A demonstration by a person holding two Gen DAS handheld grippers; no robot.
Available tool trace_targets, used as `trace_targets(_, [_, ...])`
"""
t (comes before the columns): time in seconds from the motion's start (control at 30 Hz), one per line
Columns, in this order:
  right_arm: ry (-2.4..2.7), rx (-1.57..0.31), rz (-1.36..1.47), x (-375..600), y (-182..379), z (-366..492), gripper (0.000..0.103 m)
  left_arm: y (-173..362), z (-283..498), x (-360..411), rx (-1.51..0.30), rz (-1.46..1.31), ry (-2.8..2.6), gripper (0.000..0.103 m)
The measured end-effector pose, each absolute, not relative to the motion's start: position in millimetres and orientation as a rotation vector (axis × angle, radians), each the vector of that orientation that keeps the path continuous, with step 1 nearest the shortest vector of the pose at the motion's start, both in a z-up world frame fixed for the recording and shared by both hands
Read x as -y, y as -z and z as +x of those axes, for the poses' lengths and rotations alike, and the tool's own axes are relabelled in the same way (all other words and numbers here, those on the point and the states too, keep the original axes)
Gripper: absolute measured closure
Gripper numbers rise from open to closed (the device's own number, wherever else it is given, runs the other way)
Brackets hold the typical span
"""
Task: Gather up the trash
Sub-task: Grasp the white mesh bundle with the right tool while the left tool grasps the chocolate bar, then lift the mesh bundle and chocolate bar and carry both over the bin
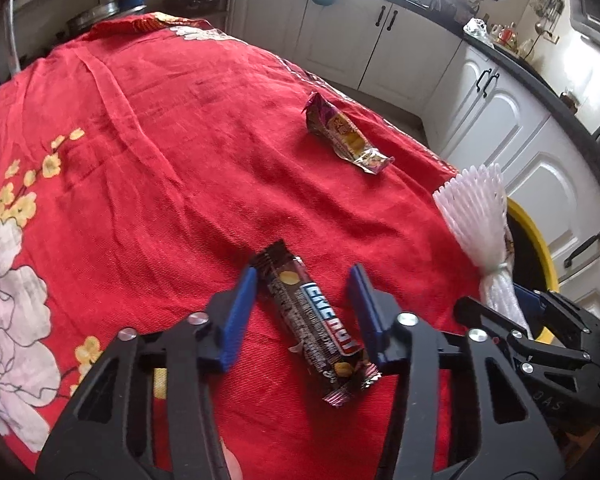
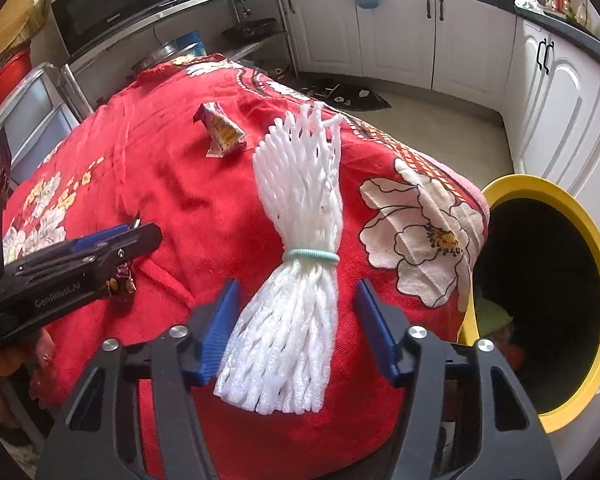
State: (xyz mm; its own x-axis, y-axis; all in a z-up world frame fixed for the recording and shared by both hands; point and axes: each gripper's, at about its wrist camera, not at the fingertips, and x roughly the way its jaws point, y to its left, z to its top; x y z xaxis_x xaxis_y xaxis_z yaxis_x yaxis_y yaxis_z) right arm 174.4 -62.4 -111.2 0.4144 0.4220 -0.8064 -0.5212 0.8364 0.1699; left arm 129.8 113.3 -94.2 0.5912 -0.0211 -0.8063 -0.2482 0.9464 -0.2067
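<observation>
Left gripper (image 1: 304,280) jaws apart, straddling dark energy-bar wrapper (image 1: 312,324), pads clear. Right gripper (image 2: 298,292) apart around white foam net (image 2: 296,240); left pad touches, right clear.

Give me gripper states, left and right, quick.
Left gripper: open, fingers straddling the dark snack wrapper, not pressing it.
Right gripper: open around the white foam net, no clear grip.

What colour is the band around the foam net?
Pale mint green band around the white foam net; clearest in the right wrist view.
</observation>
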Motion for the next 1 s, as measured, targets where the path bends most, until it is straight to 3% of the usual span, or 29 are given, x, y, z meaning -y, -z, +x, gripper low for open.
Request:
trace_targets(0.13, [-0.599,-0.975,-0.112,61.9,111.8,172.8,0.065,95.2,129.1,-117.2,-0.932,-0.294,-0.141,0.079])
trace_targets(0.33, [-0.611,-0.973,-0.098,65.1,108.6,171.3,0.078,95.8,126.0,-124.8,-0.931,-0.305,-0.134,0.087])
trace_targets(0.53, [-0.632,-0.964,-0.091,65.4,102.3,164.7,0.081,94.0,120.9,-128.9,-0.927,-0.332,-0.115,0.093])
trace_targets(1.0, [-0.684,-0.937,-0.092,65.6,86.4,142.0,0.081,76.5,104.9,-104.0,-0.896,-0.321,-0.037,0.095])
